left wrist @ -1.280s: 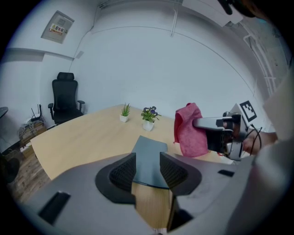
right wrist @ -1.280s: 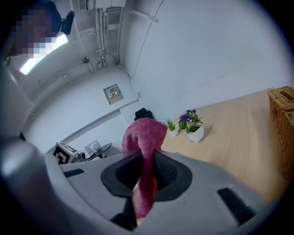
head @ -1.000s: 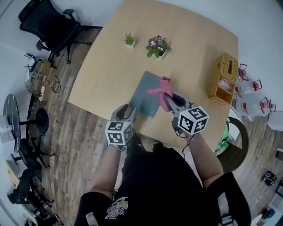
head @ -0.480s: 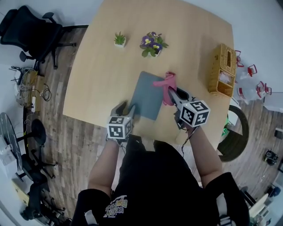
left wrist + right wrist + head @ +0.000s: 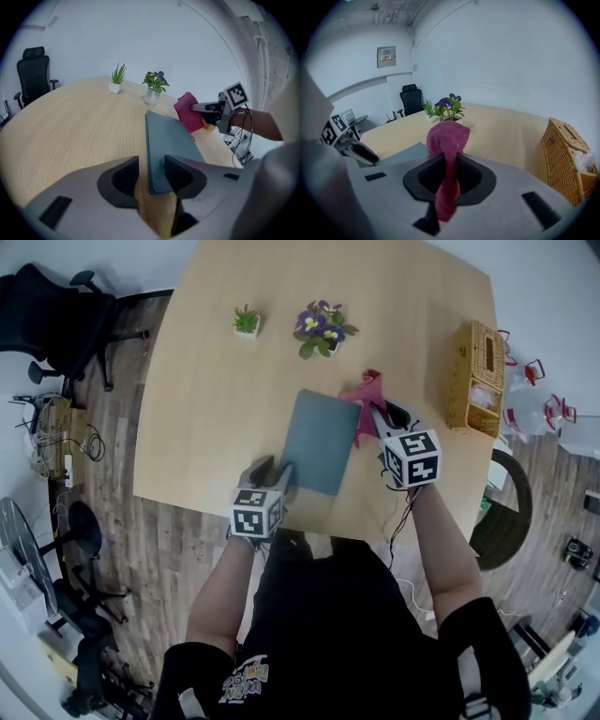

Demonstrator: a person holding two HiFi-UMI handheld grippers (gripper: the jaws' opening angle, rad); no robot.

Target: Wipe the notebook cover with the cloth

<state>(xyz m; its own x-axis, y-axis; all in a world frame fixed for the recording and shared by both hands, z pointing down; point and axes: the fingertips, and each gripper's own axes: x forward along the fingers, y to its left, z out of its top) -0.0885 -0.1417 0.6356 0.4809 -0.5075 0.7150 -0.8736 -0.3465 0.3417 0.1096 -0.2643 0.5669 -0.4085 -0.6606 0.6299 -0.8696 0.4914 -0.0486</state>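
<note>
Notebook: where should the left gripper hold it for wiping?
Probably the near short edge of the notebook, at its left corner, approached low from the person's side. It lies flat and thin on the table, so only an edge can be pinched. The left gripper has just been opening its jaws, that corner in their gap, unpinched; the right gripper holds the cloth at the far side.

The left gripper (image 5: 151,172) has its fingers (image 5: 123,180) apart; they have just been opening, and the near corner of the grey-blue notebook (image 5: 169,140) lies in the gap between them, flat on the desk (image 5: 70,124) near its front edge. Beside the notebook's far right corner, the right gripper (image 5: 196,108) pinches a pink cloth (image 5: 187,112). Near the desk's far edge stand a green plant (image 5: 116,79) and a pot of purple flowers (image 5: 153,87).
</note>
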